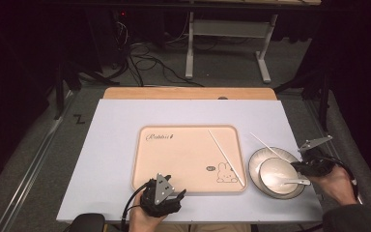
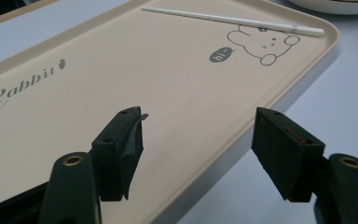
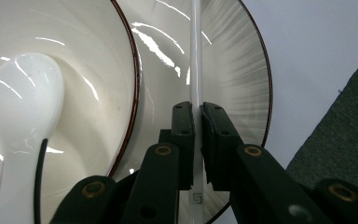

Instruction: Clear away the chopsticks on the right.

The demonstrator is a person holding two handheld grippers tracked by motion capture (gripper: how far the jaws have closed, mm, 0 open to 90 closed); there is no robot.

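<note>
White chopsticks, two: one on beige tray (image 1: 174, 159), one (image 3: 196, 56) gripped by right tongs (image 3: 198, 116) over plate (image 3: 247, 79). Left tongs (image 2: 198, 140) open at tray's near edge.

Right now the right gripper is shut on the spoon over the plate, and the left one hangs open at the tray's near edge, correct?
Not the spoon: the right gripper view shows the right gripper shut on a white chopstick over the plate. The left gripper is open at the tray.
</note>
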